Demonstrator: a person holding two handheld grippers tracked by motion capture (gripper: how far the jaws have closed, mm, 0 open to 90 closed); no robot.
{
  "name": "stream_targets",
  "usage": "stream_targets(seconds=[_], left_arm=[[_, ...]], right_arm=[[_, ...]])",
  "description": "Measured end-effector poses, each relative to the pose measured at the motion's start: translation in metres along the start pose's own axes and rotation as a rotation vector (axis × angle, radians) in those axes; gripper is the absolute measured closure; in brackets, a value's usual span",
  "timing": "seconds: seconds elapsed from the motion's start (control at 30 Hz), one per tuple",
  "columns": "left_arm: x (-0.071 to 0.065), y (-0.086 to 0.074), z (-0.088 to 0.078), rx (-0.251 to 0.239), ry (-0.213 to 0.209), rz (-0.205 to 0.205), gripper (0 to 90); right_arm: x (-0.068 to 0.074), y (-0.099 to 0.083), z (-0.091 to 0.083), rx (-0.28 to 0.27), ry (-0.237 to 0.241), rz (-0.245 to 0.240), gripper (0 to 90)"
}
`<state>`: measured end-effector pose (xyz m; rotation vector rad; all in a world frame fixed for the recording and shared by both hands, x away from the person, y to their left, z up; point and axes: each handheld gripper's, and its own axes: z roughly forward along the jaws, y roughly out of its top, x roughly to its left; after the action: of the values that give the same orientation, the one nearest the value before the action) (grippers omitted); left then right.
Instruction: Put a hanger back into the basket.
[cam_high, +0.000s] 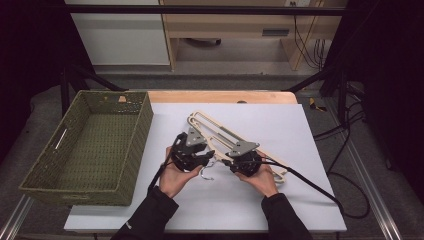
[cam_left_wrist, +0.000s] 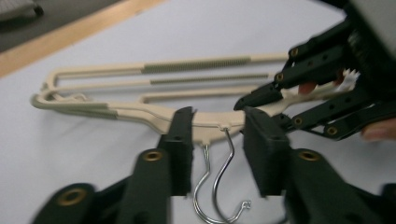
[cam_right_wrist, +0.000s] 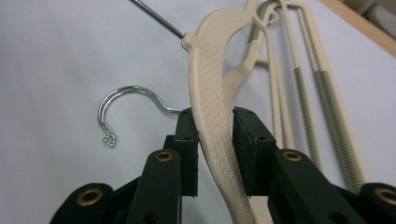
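Cream hangers (cam_right_wrist: 212, 116) (ribbed grips), chrome hooks (cam_left_wrist: 219, 186).

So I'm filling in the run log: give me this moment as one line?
scene: two hangers on white sheet | left gripper: open at the hooks | right gripper: around one hanger arm | basket: left

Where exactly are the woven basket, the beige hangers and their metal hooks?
woven basket (cam_high: 134, 131): high view, on its right-hand wall.
beige hangers (cam_left_wrist: 159, 115): left gripper view, on the curved shoulder of the near hanger.
metal hooks (cam_right_wrist: 122, 90): right gripper view, on the top of one hook's curve.
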<state>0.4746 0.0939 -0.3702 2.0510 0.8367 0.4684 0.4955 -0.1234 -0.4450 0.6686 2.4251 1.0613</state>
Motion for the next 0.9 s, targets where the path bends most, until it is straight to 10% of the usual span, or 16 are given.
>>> stream_targets(seconds=[0.37, 0.67, 0.9], left_arm=[[0.027, -0.018, -0.067, -0.106, -0.038, -0.002, 24.9], [0.032, -0.048, -0.079, -0.142, -0.066, -0.006, 17.1], [0.028, -0.052, -0.077, -0.116, -0.062, 0.014, 14.0]], right_arm=[[-0.013, 0.004, -0.032, -0.034, -0.128, -0.013, 82.3], [-0.022, 0.004, -0.059, -0.033, -0.222, -0.027, 86.4], [-0.016, 0.012, -0.087, -0.155, -0.081, 0.022, 86.4]])
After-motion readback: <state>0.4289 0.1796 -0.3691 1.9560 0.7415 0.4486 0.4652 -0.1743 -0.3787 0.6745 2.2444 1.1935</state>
